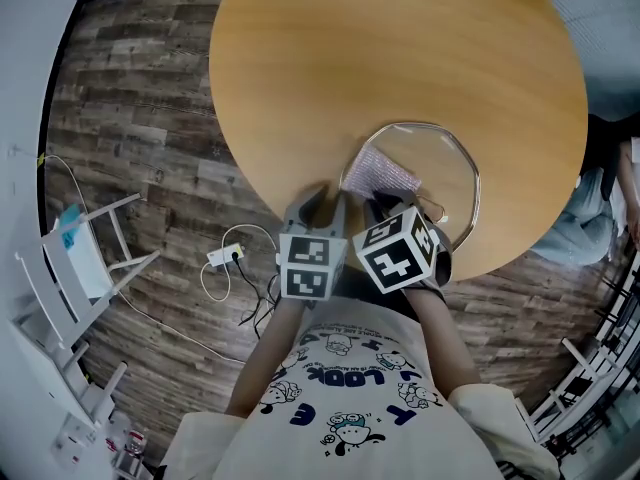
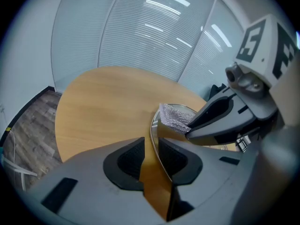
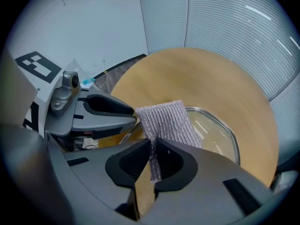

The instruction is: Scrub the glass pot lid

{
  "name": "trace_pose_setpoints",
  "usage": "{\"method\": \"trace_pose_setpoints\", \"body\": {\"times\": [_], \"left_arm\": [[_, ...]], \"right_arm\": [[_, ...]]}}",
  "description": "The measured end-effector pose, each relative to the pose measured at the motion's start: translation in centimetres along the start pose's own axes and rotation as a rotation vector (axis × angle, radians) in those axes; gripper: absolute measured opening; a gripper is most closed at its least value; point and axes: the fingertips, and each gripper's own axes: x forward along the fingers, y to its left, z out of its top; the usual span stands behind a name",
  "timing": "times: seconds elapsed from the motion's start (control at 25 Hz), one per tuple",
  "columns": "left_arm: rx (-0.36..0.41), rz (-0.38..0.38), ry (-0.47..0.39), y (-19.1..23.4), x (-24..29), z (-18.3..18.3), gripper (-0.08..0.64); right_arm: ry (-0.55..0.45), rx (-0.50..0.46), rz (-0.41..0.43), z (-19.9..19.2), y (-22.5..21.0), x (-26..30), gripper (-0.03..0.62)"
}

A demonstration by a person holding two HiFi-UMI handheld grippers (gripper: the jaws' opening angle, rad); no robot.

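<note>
The glass pot lid [image 1: 435,173] with a metal rim lies on the round wooden table [image 1: 380,58], near its front edge. My left gripper [image 1: 318,206] is shut on the lid's near rim [image 2: 151,125]; the rim runs between the pads. A silver mesh scrubbing cloth [image 1: 378,173] lies across the lid's left part, and my right gripper [image 1: 392,206] is shut on the cloth's near end [image 3: 153,165]. In the right gripper view the cloth [image 3: 168,121] spreads over the lid [image 3: 218,132], beside the left gripper's fingertips [image 3: 131,116]. The two grippers sit side by side, almost touching.
The table's front edge [image 1: 470,273] runs just under the grippers. On the plank floor to the left stand a white folding rack [image 1: 85,263] and a power strip with cables [image 1: 225,258]. A person sits at the right edge [image 1: 605,208]. Window blinds [image 2: 154,27] lie beyond the table.
</note>
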Motion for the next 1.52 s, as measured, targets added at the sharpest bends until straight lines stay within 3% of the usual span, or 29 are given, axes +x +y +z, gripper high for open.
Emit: {"method": "trace_pose_setpoints", "body": {"times": [0.8, 0.96, 1.28, 1.52], "left_arm": [[0.022, -0.064, 0.097, -0.3, 1.4, -0.8, 0.075], [0.058, -0.066, 0.123, -0.7, 1.5, -0.8, 0.06], [-0.036, -0.103, 0.193, -0.6, 1.6, -1.1, 0.046], [-0.016, -0.104, 0.205, -0.6, 1.7, -1.0, 0.037]], "right_arm": [[0.071, 0.029, 0.048, 0.8, 0.3, 0.9, 0.055], [0.081, 0.035, 0.052, 0.8, 0.2, 1.0, 0.055], [0.108, 0.072, 0.08, 0.9, 0.2, 1.0, 0.055], [0.11, 0.092, 0.108, 1.2, -0.1, 1.2, 0.055]]}}
